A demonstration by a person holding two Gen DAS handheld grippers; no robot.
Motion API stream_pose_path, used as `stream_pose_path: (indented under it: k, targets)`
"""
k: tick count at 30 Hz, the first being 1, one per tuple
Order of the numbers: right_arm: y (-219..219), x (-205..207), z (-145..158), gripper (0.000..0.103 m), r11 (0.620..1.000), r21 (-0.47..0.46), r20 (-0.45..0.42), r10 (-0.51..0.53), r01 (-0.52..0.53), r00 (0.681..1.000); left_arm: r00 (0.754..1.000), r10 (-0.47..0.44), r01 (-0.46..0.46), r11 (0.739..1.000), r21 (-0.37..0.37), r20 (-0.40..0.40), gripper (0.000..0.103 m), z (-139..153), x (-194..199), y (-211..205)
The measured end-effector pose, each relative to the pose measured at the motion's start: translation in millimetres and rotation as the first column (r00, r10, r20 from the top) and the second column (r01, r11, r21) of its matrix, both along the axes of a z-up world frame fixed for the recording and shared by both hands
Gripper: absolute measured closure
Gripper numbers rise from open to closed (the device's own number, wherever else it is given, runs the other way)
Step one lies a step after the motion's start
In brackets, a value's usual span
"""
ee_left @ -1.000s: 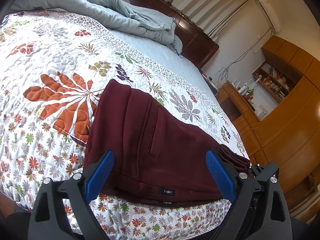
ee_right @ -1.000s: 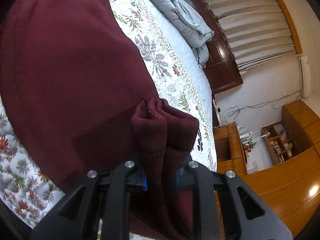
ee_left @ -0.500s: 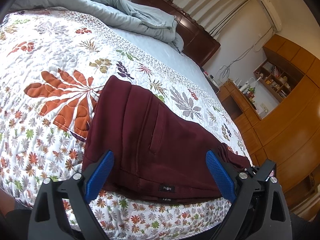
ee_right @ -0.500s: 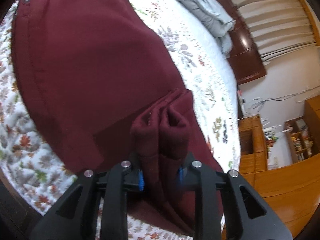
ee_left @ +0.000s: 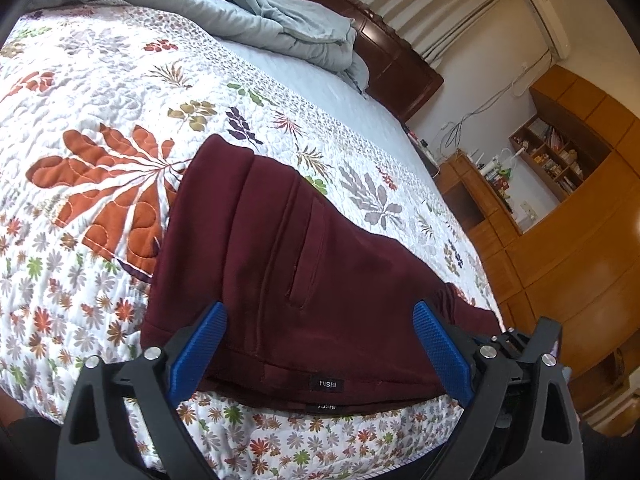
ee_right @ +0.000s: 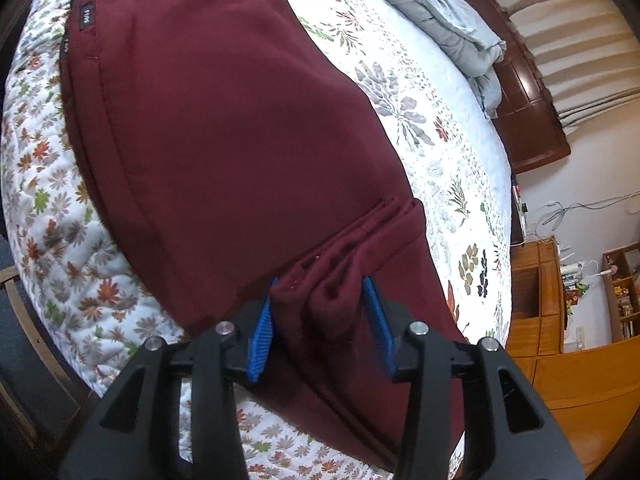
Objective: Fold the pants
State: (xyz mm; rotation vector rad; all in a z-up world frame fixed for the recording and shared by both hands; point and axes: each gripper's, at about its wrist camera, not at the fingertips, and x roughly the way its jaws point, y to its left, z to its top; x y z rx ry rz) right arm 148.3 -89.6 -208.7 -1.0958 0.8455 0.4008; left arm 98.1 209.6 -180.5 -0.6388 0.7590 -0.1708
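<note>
Dark red pants (ee_left: 300,280) lie folded in half lengthwise on the floral quilt (ee_left: 120,100), with the labelled waistband near the bed's front edge. My left gripper (ee_left: 318,308) hovers open and wide over the waistband end, with nothing held. In the right wrist view the pants (ee_right: 240,120) stretch away to the upper left. The bunched leg cuffs (ee_right: 340,264) sit between the blue pads of my right gripper (ee_right: 320,284). Its jaws are opening, and the cloth rests loosely between them on top of the pants.
A rumpled grey-blue duvet (ee_left: 260,12) lies at the head of the bed against a dark wooden headboard (ee_left: 400,68). Wooden cabinets and shelves (ee_left: 560,240) stand to the right. The bed's front edge (ee_right: 100,340) drops off just below the grippers.
My right gripper's jaws have spread from a tight pinch on the cuffs. The cuffs have sunk onto the pants and the view has tipped downward. The left gripper has hardly moved.
</note>
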Motion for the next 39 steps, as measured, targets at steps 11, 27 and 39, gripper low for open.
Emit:
stream_pose_path:
  k: [11, 27, 39]
  targets:
    - [-87.4, 2.4, 83.2, 0.044, 0.855, 0.441, -0.224, -0.190, 0.273, 0.956, 0.997, 0.035, -0.042, 0.993, 0.106, 0.065, 0.008, 34.3, -15.7, -19.2]
    - [-317.2, 50.8, 55.6, 0.098, 0.256, 0.649, -0.625, -0.357, 0.716, 0.694, 0.859, -0.508, 0.510, 0.831, -0.223, 0.071, 0.008, 33.5, 89.0, -264.0]
    - [-339.4, 76.7, 55.3, 0.091, 0.201, 0.673, -0.665, -0.256, 0.712, 0.701, 0.869, -0.493, 0.468, 0.846, -0.254, -0.039, 0.008, -26.2, 84.8, -277.4]
